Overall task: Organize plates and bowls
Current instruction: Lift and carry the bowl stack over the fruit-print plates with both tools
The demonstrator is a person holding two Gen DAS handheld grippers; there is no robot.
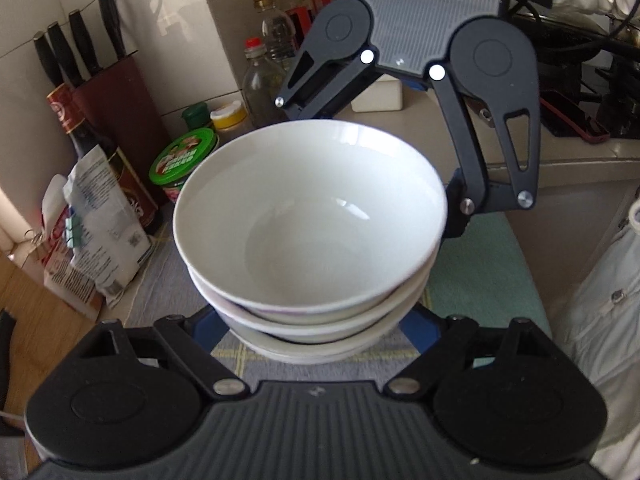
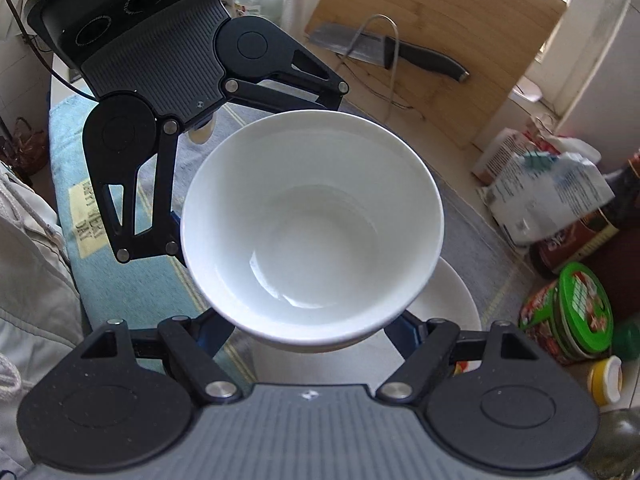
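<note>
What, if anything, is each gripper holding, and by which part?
It cannot be told. The left gripper and right gripper straddle the base of the bowl stack from opposite sides, but their fingertips are hidden beneath the bowls.

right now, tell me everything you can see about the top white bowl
The top white bowl is glossy, plain, ceramic-looking, empty and upright. It sits nested on a stack of bowls above a white plate, on a cloth-covered counter. The left gripper and right gripper flank the stack from opposite sides; their fingertips are hidden beneath it, so contact is unclear.
</note>
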